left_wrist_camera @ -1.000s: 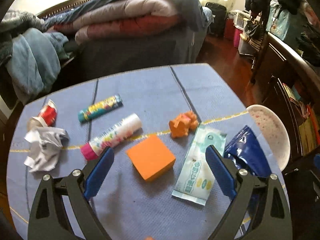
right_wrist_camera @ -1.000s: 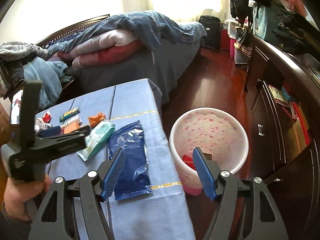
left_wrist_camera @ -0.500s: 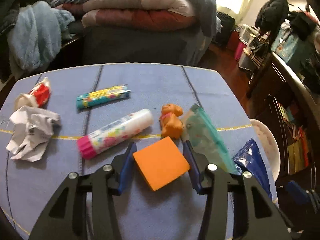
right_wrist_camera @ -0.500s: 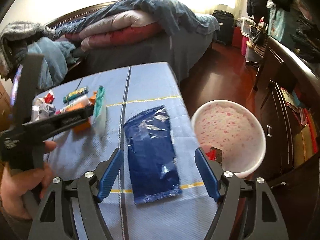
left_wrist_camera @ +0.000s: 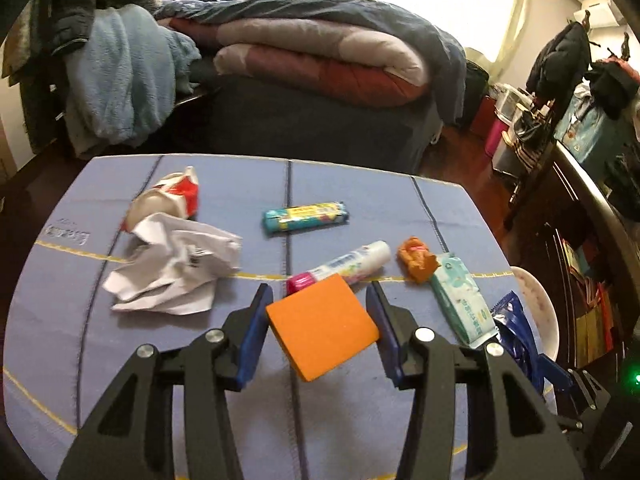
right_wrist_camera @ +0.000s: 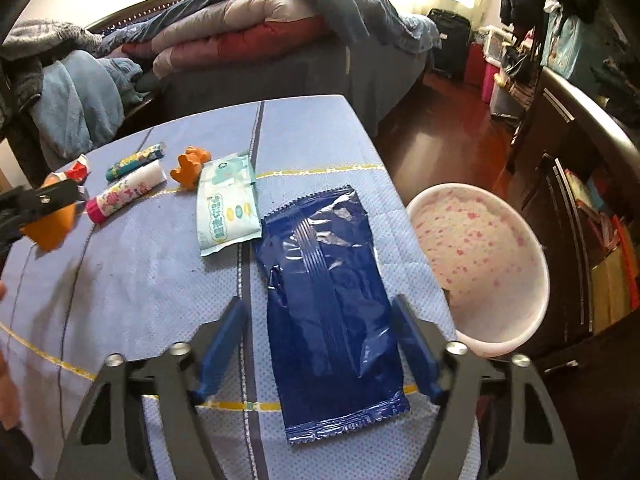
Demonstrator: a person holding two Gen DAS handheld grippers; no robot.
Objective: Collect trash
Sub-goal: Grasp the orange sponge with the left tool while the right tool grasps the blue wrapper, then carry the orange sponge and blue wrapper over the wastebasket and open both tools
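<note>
My left gripper [left_wrist_camera: 318, 292] is shut on an orange block [left_wrist_camera: 322, 326], held tilted just above the blue table mat [left_wrist_camera: 360, 192]. The right wrist view shows that block [right_wrist_camera: 52, 228] at the far left. My right gripper [right_wrist_camera: 320, 304] hangs low over a flat dark blue wrapper [right_wrist_camera: 332, 300] near the table's right edge. Its jaws straddle the wrapper and are closing, and the pads stand apart from it. Crumpled white paper [left_wrist_camera: 176, 272] and a crushed red and white cup [left_wrist_camera: 168, 200] lie at the left of the mat.
A teal candy tube [left_wrist_camera: 304, 216], a glue stick [left_wrist_camera: 352, 264], an orange toy [left_wrist_camera: 416, 260] and a pack of wipes [right_wrist_camera: 226, 204] lie mid-table. A white, pink-speckled bin [right_wrist_camera: 480, 248] stands on the floor past the right edge. A bed lies behind and dark furniture stands to the right.
My left gripper closed on the orange block and carried it leftward, off the mat. My right gripper swung from the bin to low over the blue wrapper, its jaws narrowing.
</note>
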